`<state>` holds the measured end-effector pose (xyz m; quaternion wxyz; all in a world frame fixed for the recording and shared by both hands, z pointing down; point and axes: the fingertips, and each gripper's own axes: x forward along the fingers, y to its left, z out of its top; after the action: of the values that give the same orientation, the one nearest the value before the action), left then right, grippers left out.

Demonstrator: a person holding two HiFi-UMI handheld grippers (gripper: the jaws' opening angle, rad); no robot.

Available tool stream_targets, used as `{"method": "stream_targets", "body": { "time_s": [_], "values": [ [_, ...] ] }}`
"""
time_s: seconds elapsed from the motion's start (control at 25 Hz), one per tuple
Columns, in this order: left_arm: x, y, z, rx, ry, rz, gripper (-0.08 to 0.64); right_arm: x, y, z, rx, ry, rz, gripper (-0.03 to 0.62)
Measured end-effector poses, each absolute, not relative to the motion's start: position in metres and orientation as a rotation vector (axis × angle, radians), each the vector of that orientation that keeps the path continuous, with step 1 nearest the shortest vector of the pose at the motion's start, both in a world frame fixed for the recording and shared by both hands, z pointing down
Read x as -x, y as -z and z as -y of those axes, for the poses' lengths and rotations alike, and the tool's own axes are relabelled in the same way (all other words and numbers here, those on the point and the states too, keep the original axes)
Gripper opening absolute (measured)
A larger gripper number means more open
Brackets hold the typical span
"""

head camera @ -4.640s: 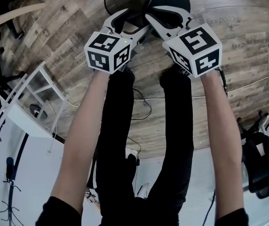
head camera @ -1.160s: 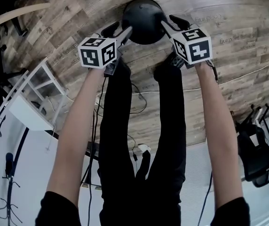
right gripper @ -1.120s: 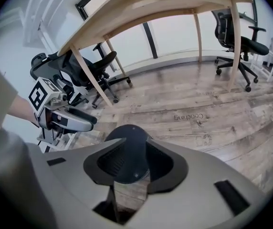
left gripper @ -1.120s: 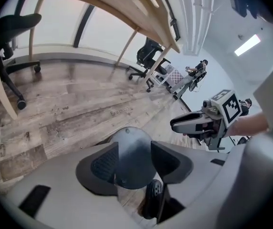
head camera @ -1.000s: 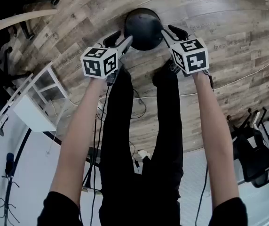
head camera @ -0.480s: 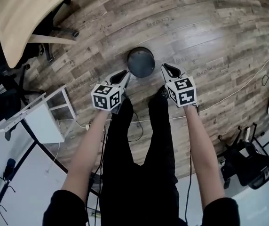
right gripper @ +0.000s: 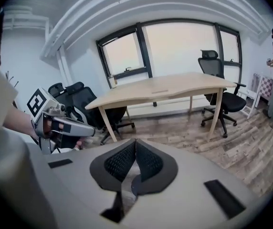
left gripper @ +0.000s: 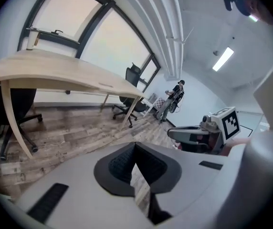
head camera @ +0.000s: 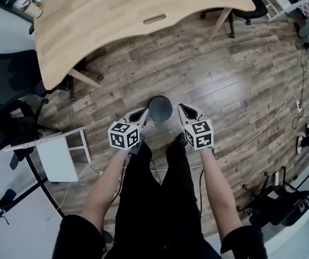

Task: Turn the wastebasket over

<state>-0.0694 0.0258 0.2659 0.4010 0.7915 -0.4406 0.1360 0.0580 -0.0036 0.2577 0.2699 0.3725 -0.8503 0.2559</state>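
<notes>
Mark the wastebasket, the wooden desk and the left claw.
wastebasket (head camera: 160, 107): head view, middle of its dark round upward face.
wooden desk (head camera: 106, 23): head view, bare tabletop.
left claw (left gripper: 135, 146): left gripper view, where its shut tips meet.

floor (head camera: 241, 80) right: open | ahead: wastebasket (head camera: 160, 108), desk (head camera: 116, 15) | left: chair (head camera: 6, 101)

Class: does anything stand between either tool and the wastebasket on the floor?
Nothing visible does. The wastebasket stands on the floor; the left tool and right tool, both shut and empty, flank it in the head view.
</notes>
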Motion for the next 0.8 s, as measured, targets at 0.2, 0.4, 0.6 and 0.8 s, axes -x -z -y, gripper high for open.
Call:
{"method": "stream_targets", "body": {
  "time_s": [0.2, 0.4, 0.6, 0.8],
  "values": [
    [0.082, -0.184, -0.029, -2.095, -0.247, 1.167, 0.015, -0.050, -0.174, 0.003, -1.055, -0.569, 2.420, 0.032],
    [0.091, -0.111, -0.007, -2.203, -0.112, 1.174, 0.015, -0.051, -0.106, 0.018, -1.166, -0.490, 2.509, 0.032],
    [0.095, -0.061, 0.012, -2.324, -0.133, 1.228, 0.015, -0.044, -0.057, 0.019, -1.232, -0.434, 2.571, 0.032],
    [0.097, -0.019, 0.028, -2.392, -0.082, 1.258, 0.014, -0.037, -0.009, 0.028, -1.284, -0.364, 2.648, 0.032]
  ]
}}
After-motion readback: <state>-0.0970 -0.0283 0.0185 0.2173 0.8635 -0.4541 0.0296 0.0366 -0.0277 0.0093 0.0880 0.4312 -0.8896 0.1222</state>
